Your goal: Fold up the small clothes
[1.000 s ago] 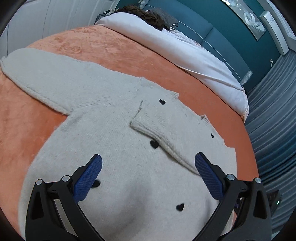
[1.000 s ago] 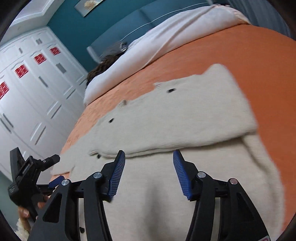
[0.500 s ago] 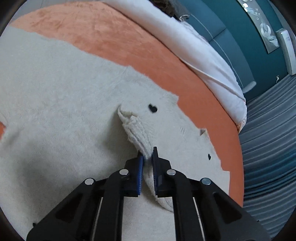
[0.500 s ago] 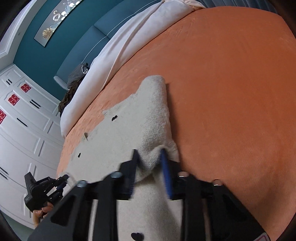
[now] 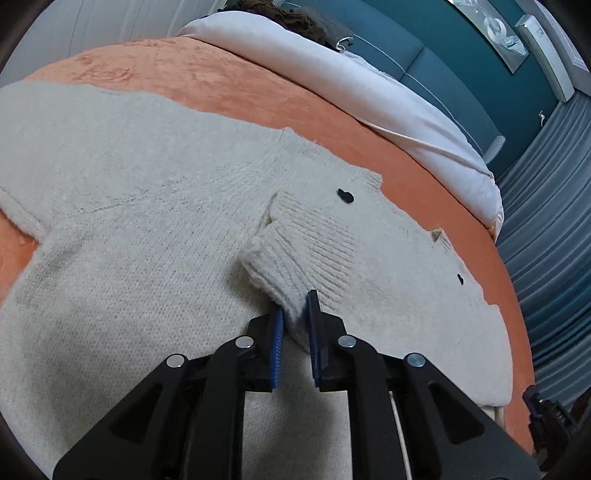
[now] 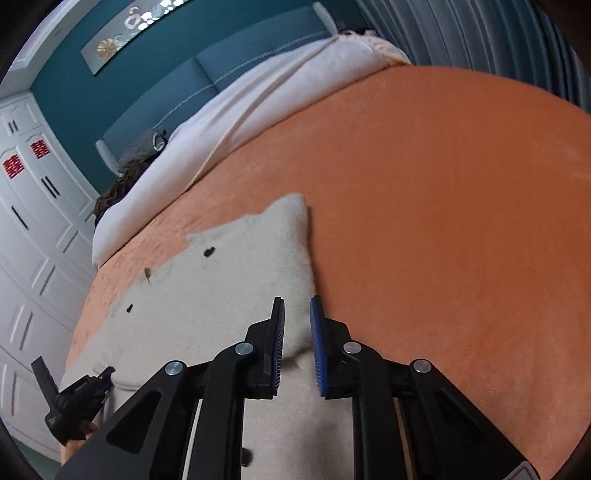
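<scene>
On the orange bed lies the cream sweater; my left fingers pinch its folded sleeve, just reopened slightly, while my right fingers clamp its edge.

Black gripper, blue ribbed pads

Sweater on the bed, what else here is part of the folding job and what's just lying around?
Part of the job:
- cream sweater
- its folded-in sleeve
- left hand-held gripper, pinching that sleeve
- right hand-held gripper, closed on the sweater's edge

Just lying about:
- orange blanket
- white duvet
- dark clothes by the headboard
</scene>
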The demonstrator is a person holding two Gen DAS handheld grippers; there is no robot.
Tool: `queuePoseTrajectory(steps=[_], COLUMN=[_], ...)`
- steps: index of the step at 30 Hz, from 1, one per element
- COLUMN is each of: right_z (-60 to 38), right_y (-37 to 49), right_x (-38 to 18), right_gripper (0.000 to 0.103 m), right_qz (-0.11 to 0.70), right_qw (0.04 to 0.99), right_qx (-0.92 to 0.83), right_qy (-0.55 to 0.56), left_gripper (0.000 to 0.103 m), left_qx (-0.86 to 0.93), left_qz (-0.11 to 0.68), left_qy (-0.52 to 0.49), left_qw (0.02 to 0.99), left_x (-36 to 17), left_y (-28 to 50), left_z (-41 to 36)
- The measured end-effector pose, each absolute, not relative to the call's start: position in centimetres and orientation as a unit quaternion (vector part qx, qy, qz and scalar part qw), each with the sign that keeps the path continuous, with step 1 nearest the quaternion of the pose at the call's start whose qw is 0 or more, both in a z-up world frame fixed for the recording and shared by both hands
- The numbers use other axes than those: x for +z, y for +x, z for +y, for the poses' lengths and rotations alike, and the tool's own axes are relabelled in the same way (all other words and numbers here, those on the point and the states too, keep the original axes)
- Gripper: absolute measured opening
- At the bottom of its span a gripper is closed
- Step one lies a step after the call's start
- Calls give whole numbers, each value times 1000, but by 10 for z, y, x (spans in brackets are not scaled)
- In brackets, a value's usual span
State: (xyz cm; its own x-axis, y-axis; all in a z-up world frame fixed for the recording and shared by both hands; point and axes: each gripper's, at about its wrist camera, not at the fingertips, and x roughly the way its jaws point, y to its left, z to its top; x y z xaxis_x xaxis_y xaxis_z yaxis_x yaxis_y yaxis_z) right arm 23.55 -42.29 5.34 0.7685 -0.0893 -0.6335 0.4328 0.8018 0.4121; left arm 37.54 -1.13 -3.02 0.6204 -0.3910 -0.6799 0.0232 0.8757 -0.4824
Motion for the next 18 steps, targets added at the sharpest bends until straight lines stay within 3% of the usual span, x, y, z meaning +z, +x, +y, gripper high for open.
queuePoseTrajectory(steps=[4, 9, 10, 18], right_z=[-359, -287, -291, -434], right_y=[283, 343, 345, 289], right_x=[59, 13, 7, 9], right_gripper=[19, 17, 5, 0], right_qz=[365, 433, 433, 385], right_qw=[906, 886, 887, 876], right_qx=[-37, 36, 29, -123], right_qy=[212, 164, 159, 262], left_gripper=[13, 14, 14, 16], left_qx=[-135, -153, -156, -158], left_qz=[404, 395, 393, 387], left_qy=[-253, -280, -283, -281], left_qw=[869, 862, 861, 864], left_x=[-38, -44, -45, -46], left_y=[374, 377, 377, 373], left_z=[-3, 3, 4, 5])
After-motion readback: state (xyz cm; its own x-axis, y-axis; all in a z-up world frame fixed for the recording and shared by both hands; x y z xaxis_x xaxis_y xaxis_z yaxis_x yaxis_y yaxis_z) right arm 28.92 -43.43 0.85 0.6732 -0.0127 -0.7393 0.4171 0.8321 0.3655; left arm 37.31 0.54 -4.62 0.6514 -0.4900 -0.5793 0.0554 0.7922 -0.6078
